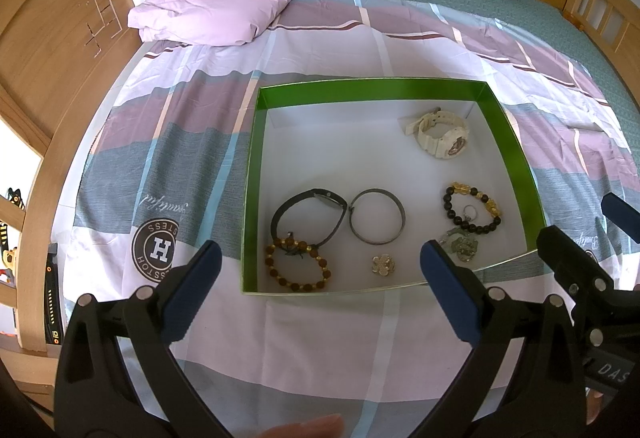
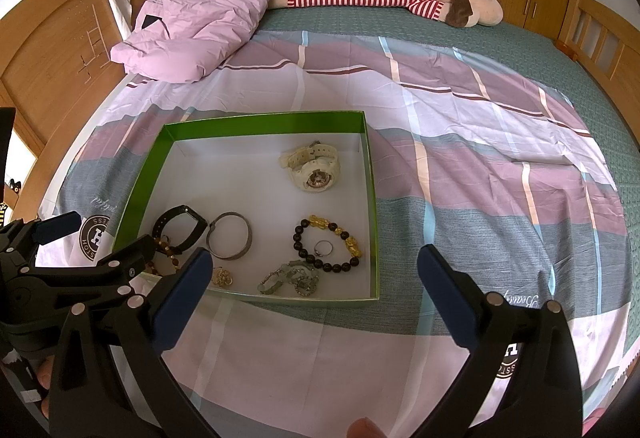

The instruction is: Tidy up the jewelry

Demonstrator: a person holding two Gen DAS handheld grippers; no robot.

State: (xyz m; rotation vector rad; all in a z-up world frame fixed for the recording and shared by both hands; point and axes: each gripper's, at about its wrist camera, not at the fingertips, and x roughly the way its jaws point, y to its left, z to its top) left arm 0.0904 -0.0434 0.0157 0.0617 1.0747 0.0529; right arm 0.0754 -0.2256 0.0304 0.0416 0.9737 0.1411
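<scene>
Left wrist view: the left gripper (image 1: 320, 290) hovers with jaws spread wide and empty before a shallow green-walled cardboard box (image 1: 256, 174) on the striped bed sheet (image 1: 320, 350). Inside lie a cream plastic watch (image 1: 440, 132), a black fitness band (image 1: 308, 214), a dark metal bangle (image 1: 377, 216), a brown bead bracelet (image 1: 298, 264) and a small gold flower brooch (image 1: 383, 264).

Right wrist view: the right gripper (image 2: 314, 292) is likewise wide open, holding nothing, near the box's front right corner. A black-and-gold bead bracelet (image 2: 328, 244) encircles a small silver ring (image 2: 323, 248).
</scene>
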